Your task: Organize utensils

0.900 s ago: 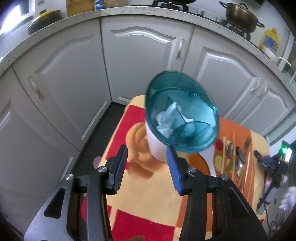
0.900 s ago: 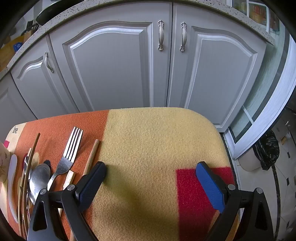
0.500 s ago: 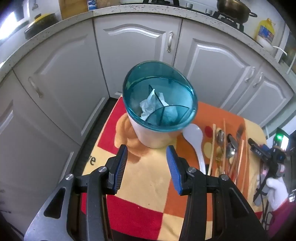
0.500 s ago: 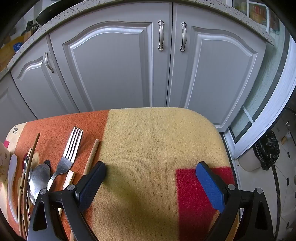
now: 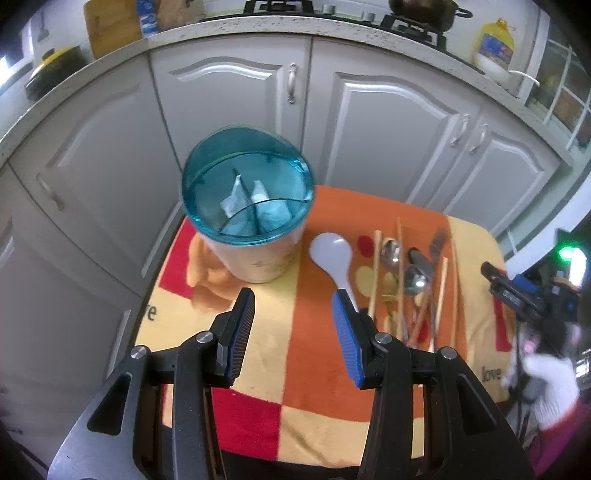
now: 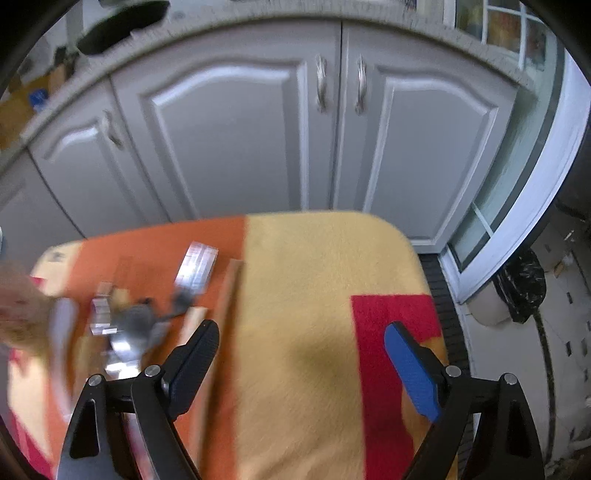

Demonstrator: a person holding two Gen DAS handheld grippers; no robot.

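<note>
The utensils [image 5: 410,280] lie in a loose row at centre right of the left wrist view — a white spoon [image 5: 334,254], wooden chopsticks [image 5: 376,273], metal spoons [image 5: 417,275] and a fork [image 5: 437,242]. All run with their long axes roughly up and down the frame, handles toward the lower edge. The utensil holder [image 5: 249,214], a white cup with a blue translucent divided top, stands upright at upper centre left, just beside the white spoon's bowl.

The left gripper [image 5: 291,306] hangs at lower centre with its 2 jaws apart and nothing between them. The holder sits above and slightly left of it; the white spoon's handle passes behind its right-hand jaw, so that spoon looks like the nearest piece for this hand.

The right gripper [image 6: 301,354] is spread wide and empty over the yellow part of the cloth in its own blurred view, where the utensils [image 6: 147,314] smear across the lower left, just beside its left-hand jaw. In the left wrist view it shows at the right edge [image 5: 517,291], near the fork. A pick from that side would mean swinging toward the lower left of its frame and closing across a handle — not along it.

Everything rests on a checked cloth [image 5: 303,350] of orange, yellow and red. Behind it are grey cabinet doors [image 5: 229,103], with a speckled counter [image 5: 258,26] at the top of the frame.
</note>
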